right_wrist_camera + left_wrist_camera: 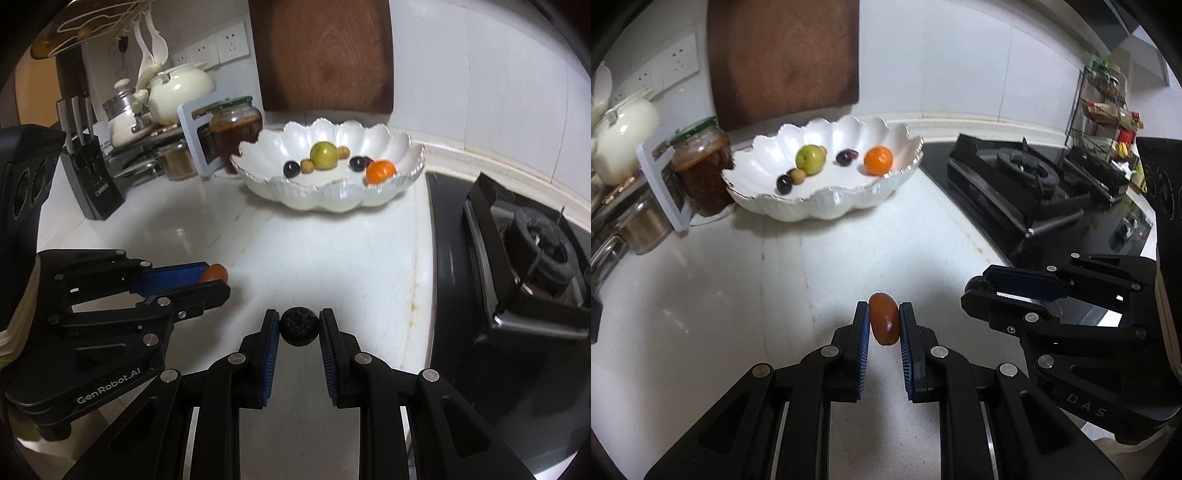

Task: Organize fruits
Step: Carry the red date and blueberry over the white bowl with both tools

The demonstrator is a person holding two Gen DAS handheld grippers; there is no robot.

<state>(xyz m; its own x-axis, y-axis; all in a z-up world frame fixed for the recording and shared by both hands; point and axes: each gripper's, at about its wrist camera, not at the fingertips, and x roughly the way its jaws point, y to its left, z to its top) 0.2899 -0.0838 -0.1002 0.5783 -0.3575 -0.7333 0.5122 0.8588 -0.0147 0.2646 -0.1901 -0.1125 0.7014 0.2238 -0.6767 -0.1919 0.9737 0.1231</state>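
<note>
The white tabletop (pixel 746 295) runs back to a tiled wall, where a big wooden board (pixel 783 59) leans upright. To the right sits a black gas stove (pixel 1015 177), its near edge along the tabletop's side. In front of the board stands a white scalloped bowl (pixel 332 199), well beyond both tools. To the bowl's left are a jar (pixel 236 129) with a green lid, a cream teapot (pixel 177 92) and a black knife block (pixel 92 181).

Both tools are held above the tabletop, side by side and pointing towards the bowl. The left hand-held gripper (pixel 884 325) is closed on a small reddish-brown oval fruit (pixel 884 324), its blue pads pressing it from both sides. The right hand-held gripper (pixel 298 326) is closed the same way on a small dark round fruit (pixel 298 326) with a puckered face. From the left camera the right tool shows side on at the right, with only a dark bit of fruit at its tips.

Inside the bowl lie an orange (pixel 381 171) near the right rim, a green round fruit (pixel 324 156) in the middle, dark plums (pixel 291 169) either side of it, and little tan fruits (pixel 307 166) just beside the green one.
</note>
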